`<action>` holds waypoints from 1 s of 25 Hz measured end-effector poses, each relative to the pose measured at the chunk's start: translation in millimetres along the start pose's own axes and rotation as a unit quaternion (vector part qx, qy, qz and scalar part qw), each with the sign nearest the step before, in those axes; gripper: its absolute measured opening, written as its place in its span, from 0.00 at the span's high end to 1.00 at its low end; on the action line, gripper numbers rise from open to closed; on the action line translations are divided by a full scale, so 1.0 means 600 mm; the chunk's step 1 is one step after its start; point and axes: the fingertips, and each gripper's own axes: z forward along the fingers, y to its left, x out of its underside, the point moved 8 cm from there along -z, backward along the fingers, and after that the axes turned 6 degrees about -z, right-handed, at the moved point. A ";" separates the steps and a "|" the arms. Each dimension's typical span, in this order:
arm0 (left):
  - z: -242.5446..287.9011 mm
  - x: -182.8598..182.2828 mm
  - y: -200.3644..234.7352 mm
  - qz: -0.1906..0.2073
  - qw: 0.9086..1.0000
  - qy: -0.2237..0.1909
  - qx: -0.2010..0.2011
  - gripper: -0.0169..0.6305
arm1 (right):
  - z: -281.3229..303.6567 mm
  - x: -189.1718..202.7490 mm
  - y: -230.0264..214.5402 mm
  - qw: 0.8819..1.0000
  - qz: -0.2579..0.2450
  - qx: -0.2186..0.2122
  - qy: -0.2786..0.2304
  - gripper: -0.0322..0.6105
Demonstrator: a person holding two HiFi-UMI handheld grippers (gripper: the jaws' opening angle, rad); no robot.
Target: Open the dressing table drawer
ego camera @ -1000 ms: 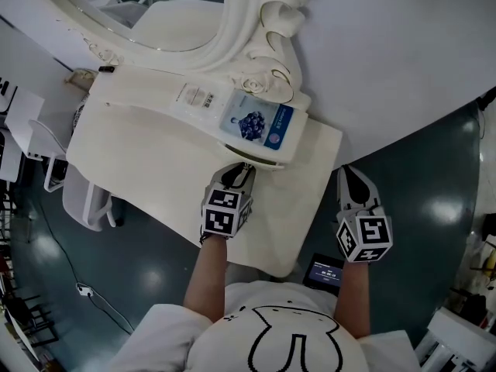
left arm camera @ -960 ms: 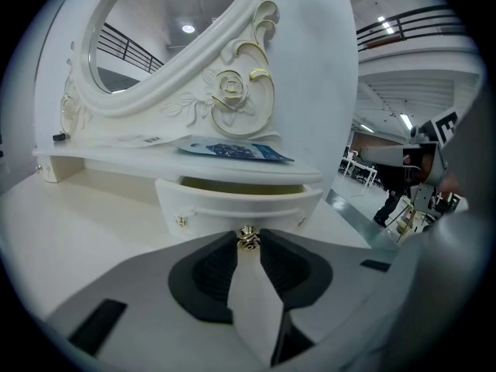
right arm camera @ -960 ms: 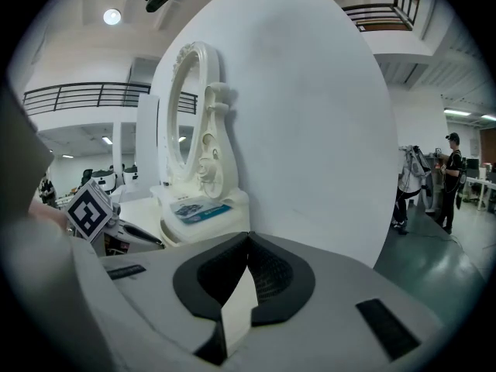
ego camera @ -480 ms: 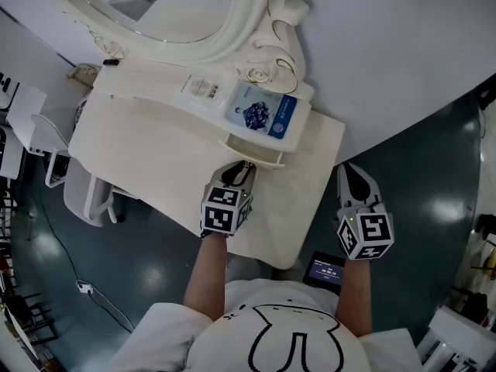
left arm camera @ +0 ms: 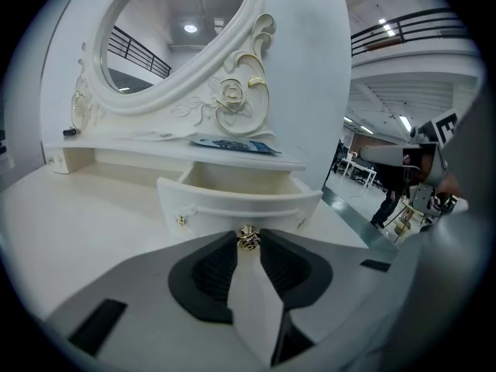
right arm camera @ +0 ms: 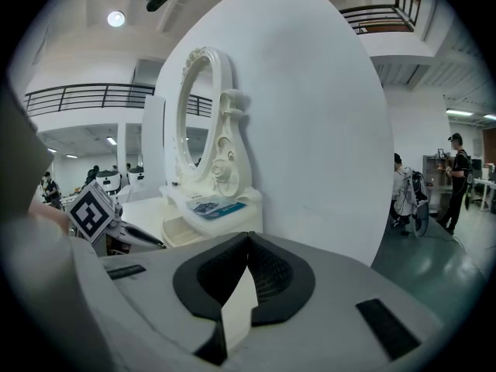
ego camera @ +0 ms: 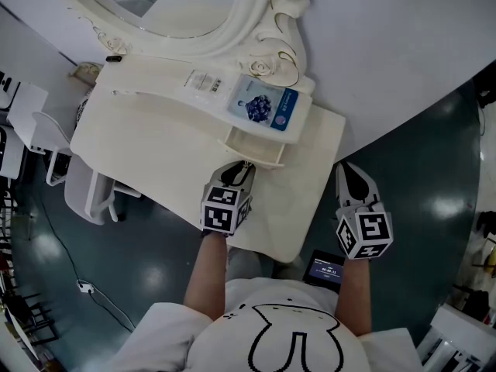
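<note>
The cream dressing table [ego camera: 155, 157] carries a small curved drawer [ego camera: 249, 147] under its raised shelf, and the drawer stands pulled partly out with its inside empty [left arm camera: 236, 178]. My left gripper [ego camera: 246, 166] is at the drawer front, shut on the gold knob [left arm camera: 248, 239], which sits pinched between the jaw tips. My right gripper [ego camera: 343, 169] hangs beyond the table's right edge over the dark floor. Its jaws [right arm camera: 246, 237] are shut with nothing in them.
A blue packet [ego camera: 265, 108] lies on the shelf above the drawer, below the carved oval mirror [ego camera: 260, 22]. A white curved wall panel [ego camera: 387, 45] stands behind. A white chair [ego camera: 85, 200] is at the left and a small screen device [ego camera: 325, 270] on the floor. People stand far off [right arm camera: 403, 192].
The drawer has slid further out from under the shelf while the left gripper keeps hold of its knob. Both grippers drew back from the mirror together.
</note>
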 end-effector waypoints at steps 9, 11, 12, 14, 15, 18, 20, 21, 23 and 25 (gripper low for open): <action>-0.016 0.013 -0.001 0.004 1.000 0.004 0.002 0.79 | -0.009 -0.003 0.015 1.000 -0.003 -0.001 -0.003 0.93; -0.019 0.016 -0.001 0.004 1.000 0.004 0.002 0.79 | -0.009 -0.003 0.019 1.000 -0.003 -0.003 -0.003 0.93; -0.021 0.017 0.000 0.004 1.000 0.004 0.002 0.79 | -0.009 -0.004 0.021 1.000 -0.003 -0.004 -0.003 0.93; -0.024 0.019 0.000 0.005 1.000 0.005 0.002 0.79 | -0.008 -0.005 0.025 1.000 -0.004 -0.006 -0.004 0.93; -0.025 0.020 0.000 0.006 1.000 0.006 0.002 0.79 | -0.009 -0.006 0.027 1.000 -0.004 -0.007 -0.004 0.93; -0.029 0.023 0.000 0.006 1.000 0.007 0.002 0.79 | -0.010 -0.008 0.032 1.000 -0.006 -0.008 -0.005 0.93; -0.030 0.024 0.001 0.006 1.000 0.007 0.002 0.79 | -0.011 -0.010 0.034 1.000 -0.006 -0.008 -0.007 0.93; -0.030 0.024 0.001 0.006 1.000 0.007 0.001 0.79 | -0.012 -0.011 0.034 1.000 -0.007 -0.007 -0.008 0.93; -0.030 0.024 0.001 0.006 1.000 0.007 0.002 0.79 | -0.014 -0.013 0.034 1.000 -0.007 -0.005 -0.009 0.93; -0.030 0.024 0.002 0.003 1.000 0.004 0.004 0.79 | -0.017 -0.013 0.034 1.000 -0.007 -0.003 -0.009 0.93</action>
